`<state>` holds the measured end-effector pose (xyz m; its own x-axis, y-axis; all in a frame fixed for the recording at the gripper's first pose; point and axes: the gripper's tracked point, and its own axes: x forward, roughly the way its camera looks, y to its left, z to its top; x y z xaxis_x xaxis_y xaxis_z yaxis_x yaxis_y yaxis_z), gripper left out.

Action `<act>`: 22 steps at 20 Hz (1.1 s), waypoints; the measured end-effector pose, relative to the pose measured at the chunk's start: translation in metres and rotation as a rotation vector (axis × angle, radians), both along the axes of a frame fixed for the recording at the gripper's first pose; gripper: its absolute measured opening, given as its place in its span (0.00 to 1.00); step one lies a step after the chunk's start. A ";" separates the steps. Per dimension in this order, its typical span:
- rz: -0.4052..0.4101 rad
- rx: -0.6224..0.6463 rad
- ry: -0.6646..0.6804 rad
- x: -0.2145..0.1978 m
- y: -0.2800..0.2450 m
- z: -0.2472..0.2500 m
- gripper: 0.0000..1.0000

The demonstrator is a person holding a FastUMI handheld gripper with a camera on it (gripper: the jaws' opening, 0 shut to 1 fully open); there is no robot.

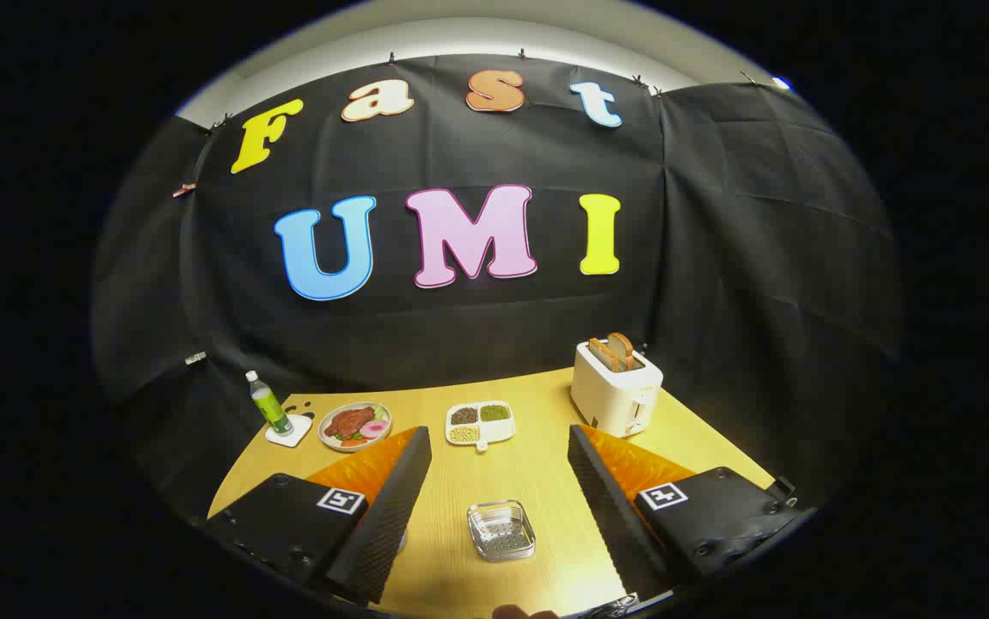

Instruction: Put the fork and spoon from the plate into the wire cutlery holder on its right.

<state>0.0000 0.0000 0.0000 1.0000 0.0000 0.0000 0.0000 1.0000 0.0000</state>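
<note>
Sitting empty on the bench [537, 468], the wire cutlery holder [501, 530] lies between the spread jaws of the gripper [499, 481]. Beyond them, a divided dish [480, 423] holds grains, a plate [354, 425] food, a toaster [616, 389] bread.

The holder [501, 530] sits between my claw's [499, 490] two spread fingers, low and close in, nearer their roots than their tips. It is a small square basket of shiny wire mesh with rounded corners and a perforated floor, standing upright on the worktop [537, 464], mouth up. Neither finger touches it; bare wood shows on both sides. I can't make out any fork or spoon in it, and the plate they should lie on I cannot pick out.
</note>
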 end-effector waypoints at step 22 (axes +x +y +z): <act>0.136 -0.081 0.074 0.001 0.063 -0.032 1.00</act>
